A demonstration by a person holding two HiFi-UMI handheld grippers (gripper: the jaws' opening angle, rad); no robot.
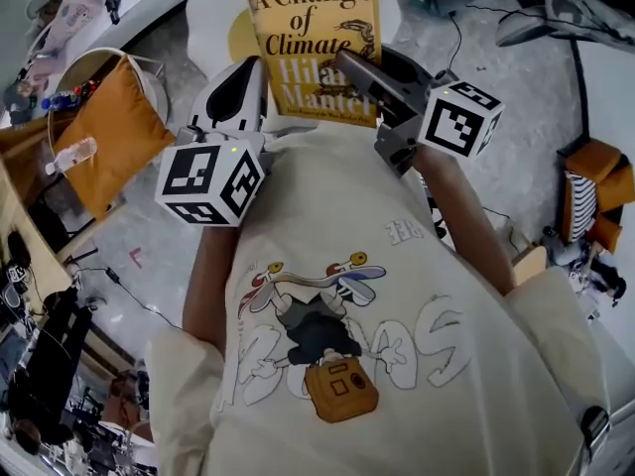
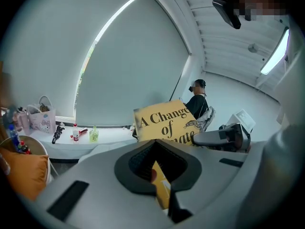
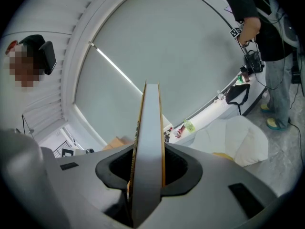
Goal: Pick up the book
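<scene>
The book [image 1: 313, 28] has a yellow cover titled "A Change of Climate" and is held up off the surface, upright in front of me. My left gripper [image 1: 260, 79] is closed on its lower left corner; that yellow corner [image 2: 162, 182] sits between the jaws in the left gripper view, with the cover [image 2: 164, 123] rising beyond. My right gripper [image 1: 349, 64] clamps the book's right side. In the right gripper view the book [image 3: 150, 137] stands edge-on, pinched between the two jaws. The right gripper [image 2: 224, 137] also shows in the left gripper view.
An orange cushion [image 1: 109, 132] lies on a round white seat at the left. A white beanbag [image 3: 238, 137] sits below the book. A windowsill holds small bottles [image 2: 76, 132]. One person sits [image 2: 198, 99] and another stands [image 3: 257, 32] nearby. Cables cross the floor [image 1: 466, 23].
</scene>
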